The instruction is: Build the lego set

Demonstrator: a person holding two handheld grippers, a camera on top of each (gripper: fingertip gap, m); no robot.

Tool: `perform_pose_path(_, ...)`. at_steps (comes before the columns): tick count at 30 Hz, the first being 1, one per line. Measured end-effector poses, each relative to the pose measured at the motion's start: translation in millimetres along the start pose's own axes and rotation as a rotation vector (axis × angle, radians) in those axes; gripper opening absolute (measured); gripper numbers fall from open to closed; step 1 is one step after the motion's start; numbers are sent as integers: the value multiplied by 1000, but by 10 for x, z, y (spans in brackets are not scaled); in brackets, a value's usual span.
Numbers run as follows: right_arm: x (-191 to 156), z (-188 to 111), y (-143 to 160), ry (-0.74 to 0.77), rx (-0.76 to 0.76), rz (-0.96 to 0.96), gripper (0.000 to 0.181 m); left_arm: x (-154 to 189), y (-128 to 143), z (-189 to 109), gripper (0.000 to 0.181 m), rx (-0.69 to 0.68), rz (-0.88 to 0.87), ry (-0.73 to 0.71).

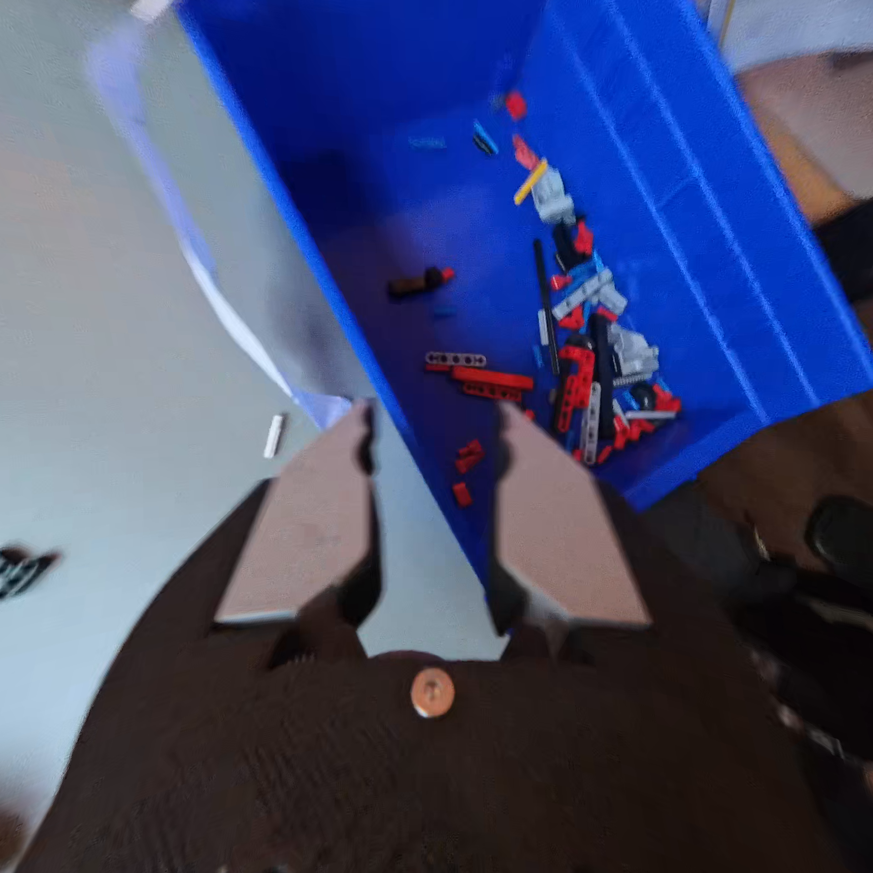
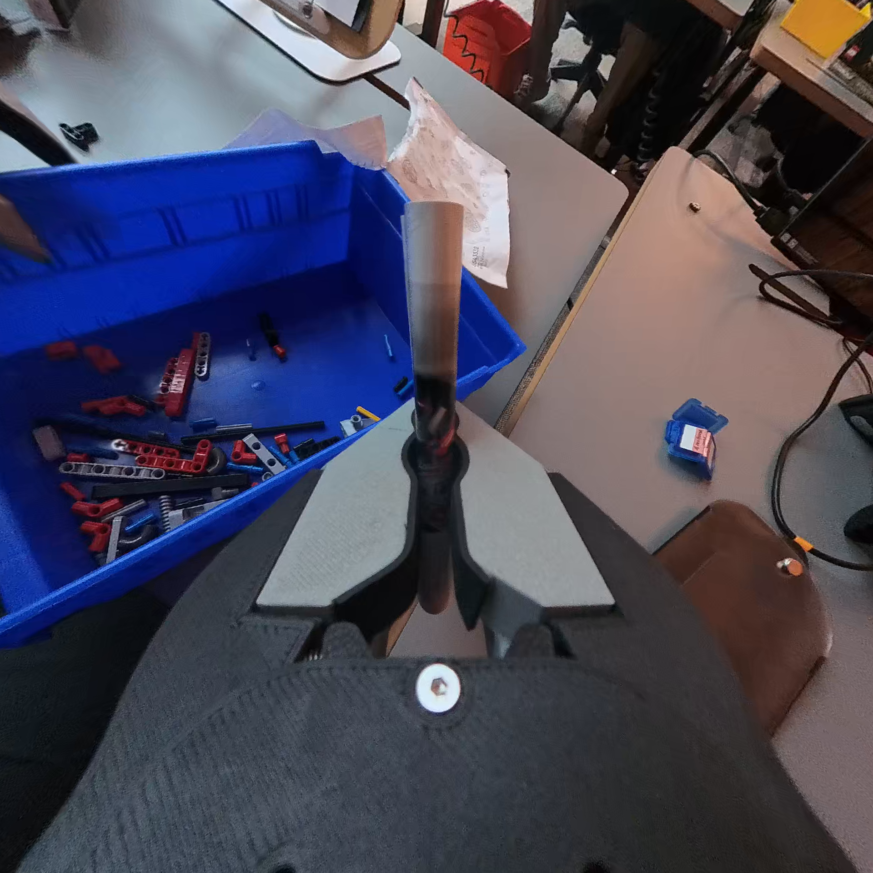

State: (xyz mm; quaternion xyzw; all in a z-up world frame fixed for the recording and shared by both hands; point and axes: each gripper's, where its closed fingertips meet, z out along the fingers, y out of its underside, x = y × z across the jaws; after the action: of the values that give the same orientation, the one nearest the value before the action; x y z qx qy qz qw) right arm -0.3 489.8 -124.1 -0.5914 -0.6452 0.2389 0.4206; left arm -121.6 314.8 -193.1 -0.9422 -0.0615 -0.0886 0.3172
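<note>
The right claw (image 2: pixel 434 425) is clenched on a long grey-and-black assembly (image 2: pixel 432 283). The left claw (image 1: pixel 432 425) hangs released over the blue bin's (image 1: pixel 661 189) rim; loose lego pieces (image 1: pixel 581 359) lie inside, near the table (image 2: pixel 543 236) edge.

Left hand-held gripper (image 1: pixel 432 425) jaws apart, empty. Right hand-held gripper (image 2: pixel 435 415) jaws closed, gripping something.

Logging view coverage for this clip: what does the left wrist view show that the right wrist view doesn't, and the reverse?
Left wrist only: the left gripper, jaws open and empty, and a small white piece on the table.
Right wrist only: the right gripper, shut on a long assembly, and a small blue case.
Both: the blue bin of loose lego pieces.
</note>
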Motion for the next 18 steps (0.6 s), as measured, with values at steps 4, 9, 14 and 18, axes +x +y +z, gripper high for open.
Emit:
perform_pose_path(4, -49, -73, 20, -20, 16, -1, 3, -296, -54, 135, 7, -169, 68, -88)
perform_pose_path(9, -11, -291, -23, -66, 80, 31, 3, -501, -147, 142, 2, -88, -97, 135)
perform_pose_path(14, 72, -243, -34, -44, 51, -19, 3, -563, -127, 140, 1, -77, -99, 143)
perform_pose_path(18, 6, 36, -379, -153, -29, -179, 3, -559, -127, 123, 3, -83, -62, 99)
